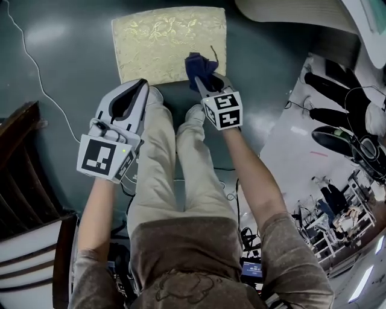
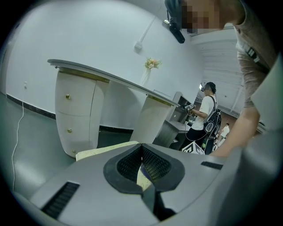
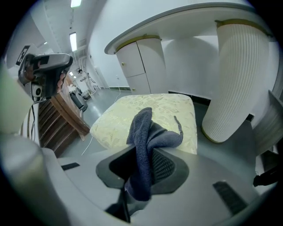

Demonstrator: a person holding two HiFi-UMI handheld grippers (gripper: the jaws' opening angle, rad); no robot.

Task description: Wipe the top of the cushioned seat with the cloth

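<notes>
Our right claw [image 1: 202, 77] is pinching the dark blue cloth [image 1: 201, 65] with a bunch left free beyond its tips. We judge this is so that fabric, not plastic, meets the cushioned seat [image 1: 163, 42]. The cloth sits over the seat's near edge at about five o'clock, a corner from which strokes could run toward twelve. Our left claw [image 1: 140, 87] is pressed together on nothing and hangs off the seat at seven o'clock, clear of the wiping path.

White cable [image 1: 38, 69] on grey floor [image 1: 66, 33], dark wooden furniture [image 1: 18, 172], white counter [image 1: 289, 15]
</notes>
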